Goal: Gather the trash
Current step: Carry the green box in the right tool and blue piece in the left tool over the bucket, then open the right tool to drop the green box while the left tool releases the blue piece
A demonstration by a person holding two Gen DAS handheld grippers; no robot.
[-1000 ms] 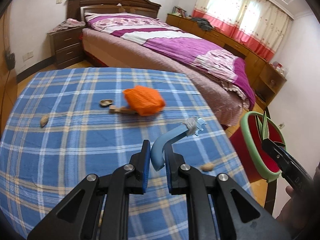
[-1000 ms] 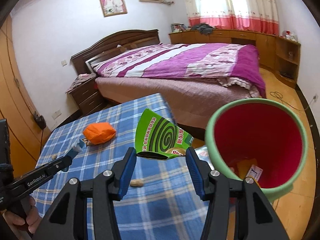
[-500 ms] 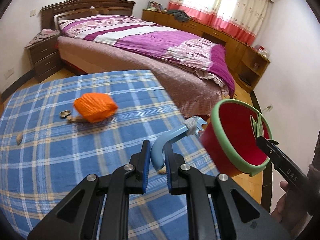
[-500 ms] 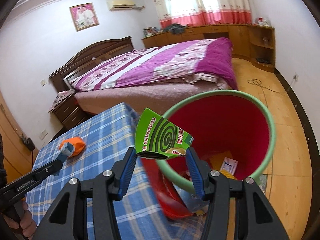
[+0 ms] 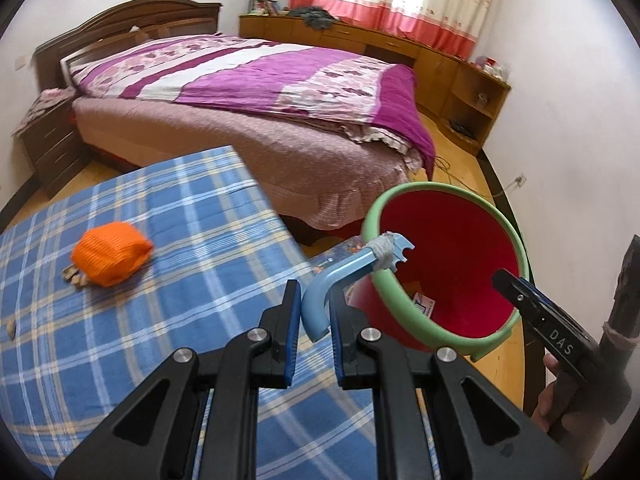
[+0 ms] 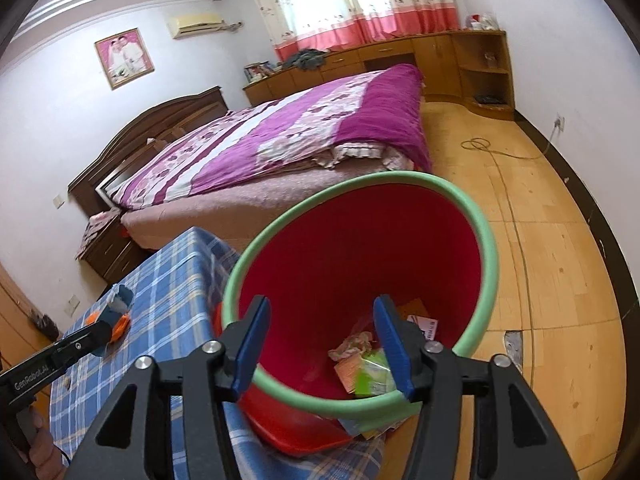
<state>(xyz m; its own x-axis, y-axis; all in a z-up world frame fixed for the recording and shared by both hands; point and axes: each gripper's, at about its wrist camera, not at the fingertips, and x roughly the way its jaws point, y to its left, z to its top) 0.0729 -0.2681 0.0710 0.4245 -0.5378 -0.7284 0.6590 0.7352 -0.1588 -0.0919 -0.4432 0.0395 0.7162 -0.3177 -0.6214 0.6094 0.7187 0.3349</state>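
Note:
My left gripper [image 5: 314, 318] is shut on a light blue plastic razor [image 5: 352, 270]; its taped head reaches over the green rim of the red trash bin [image 5: 444, 272]. My right gripper [image 6: 320, 344] is open and empty, held over the bin's mouth [image 6: 360, 264]. The green packet [image 6: 370, 372] lies inside the bin with crumpled paper and cards. An orange mesh ball [image 5: 110, 254] and small nut shells [image 5: 74, 274] lie on the blue plaid table [image 5: 180, 240].
The bin stands at the table's right edge, above wooden floor [image 6: 552, 240]. A large bed with a purple cover [image 5: 260, 76] stands beyond the table. Low wooden cabinets [image 5: 452, 68] line the far wall under the curtains.
My right gripper opened over the bin and the green packet dropped inside. My left gripper carried the razor to the right, up to the bin's rim.

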